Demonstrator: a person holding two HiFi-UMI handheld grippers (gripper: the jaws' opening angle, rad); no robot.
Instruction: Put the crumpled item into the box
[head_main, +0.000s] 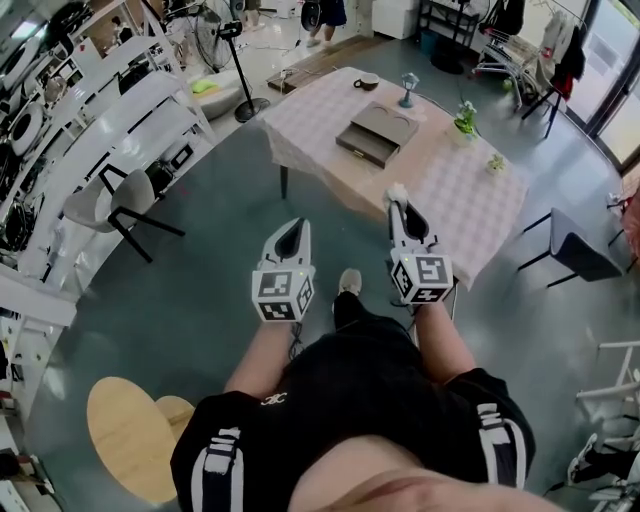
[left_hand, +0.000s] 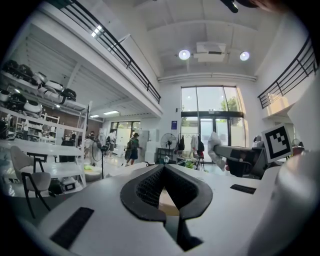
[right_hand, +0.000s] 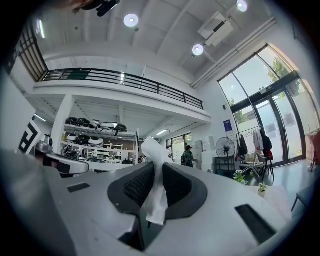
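Big open lab/demo hall w/ mezzanine railing, equipment shelves (racks of gear), tall glass doors.

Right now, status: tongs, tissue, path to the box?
Right tongs shut on tissue. Left tongs shut, empty. Box ahead on table, not reached. No obstacle seen between.

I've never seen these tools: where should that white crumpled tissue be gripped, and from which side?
By its bunched middle, as the right gripper has it: its jaws pinch the crumpled tissue from both sides, one end poking past the tips, the other hanging behind. It is soft and shapeless, so any approach side probably works; the thick middle seems least likely to slip.
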